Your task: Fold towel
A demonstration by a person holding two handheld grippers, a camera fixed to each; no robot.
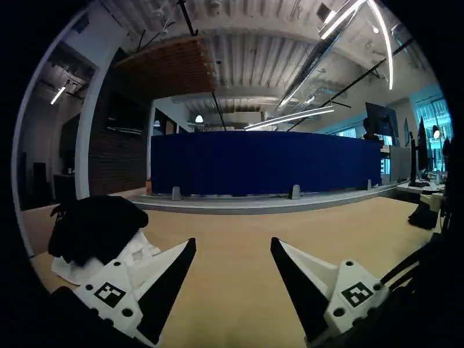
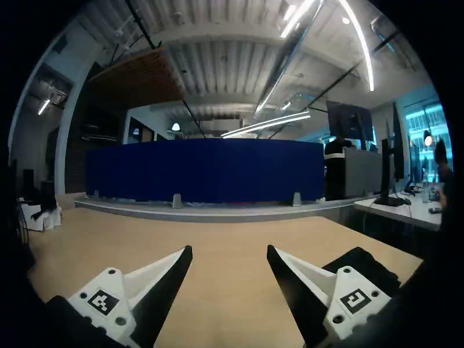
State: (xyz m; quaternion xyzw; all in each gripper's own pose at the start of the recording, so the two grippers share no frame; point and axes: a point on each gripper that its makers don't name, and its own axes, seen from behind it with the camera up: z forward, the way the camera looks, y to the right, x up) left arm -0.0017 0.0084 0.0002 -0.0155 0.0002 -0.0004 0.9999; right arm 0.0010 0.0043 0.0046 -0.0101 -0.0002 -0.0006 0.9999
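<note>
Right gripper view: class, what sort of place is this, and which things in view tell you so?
Most likely an open-plan office or lab workspace. A long blue divider screen stands behind the wooden table, desks with monitors sit to the right, and strip lights hang under an exposed ceiling.

A blue partition point(image 1: 261, 162) stands behind the wooden table point(image 1: 232, 232), with monitors point(image 2: 348, 122) to the right.

Smooth wooden tabletop point(image 1: 325, 223): pale tan, plain. Long fabric partition screen point(image 1: 261, 162): solid deep blue. On left gripper point(image 1: 232, 240) and right gripper point(image 2: 229, 248): white bodies, black finger faces, black-and-white square markers. Crumpled cloth heap point(image 1: 95, 226): black.
</note>
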